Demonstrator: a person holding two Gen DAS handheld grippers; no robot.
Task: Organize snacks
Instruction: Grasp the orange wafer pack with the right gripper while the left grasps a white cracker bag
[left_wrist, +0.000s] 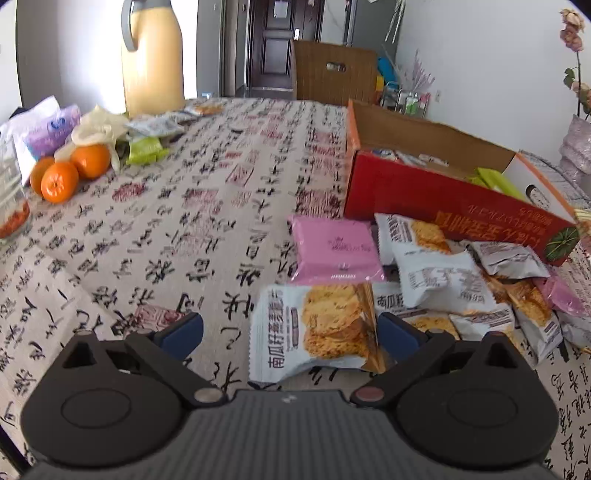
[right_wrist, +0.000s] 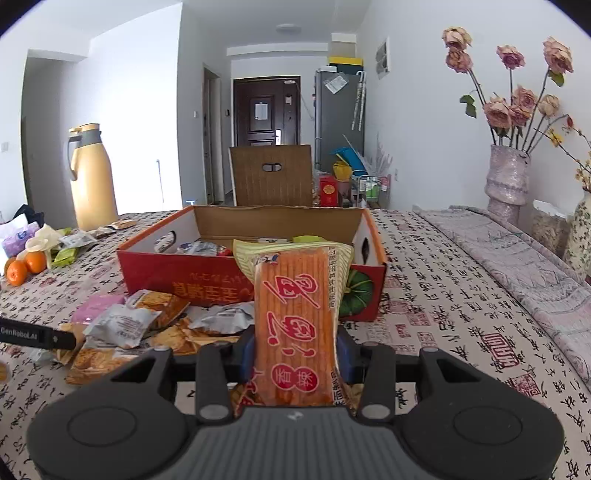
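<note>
In the left wrist view my left gripper (left_wrist: 290, 332) stands open just above the tablecloth. A white biscuit packet (left_wrist: 314, 328) lies between its blue pads, close to the right one and well clear of the left. Behind it are a pink packet (left_wrist: 334, 249) and a heap of several more biscuit packets (left_wrist: 461, 273). The red cardboard box (left_wrist: 424, 195) stands open beyond them, with snacks inside. In the right wrist view my right gripper (right_wrist: 295, 354) is shut on an upright orange snack packet (right_wrist: 295, 302), held in front of the red box (right_wrist: 177, 280).
Oranges (left_wrist: 74, 170), tissue packs (left_wrist: 48, 129) and green packets (left_wrist: 146, 149) sit at the table's far left by a yellow thermos (left_wrist: 151, 59). A vase of dried roses (right_wrist: 508, 177) stands far right. A wicker chair back (right_wrist: 271, 175) rises behind the box.
</note>
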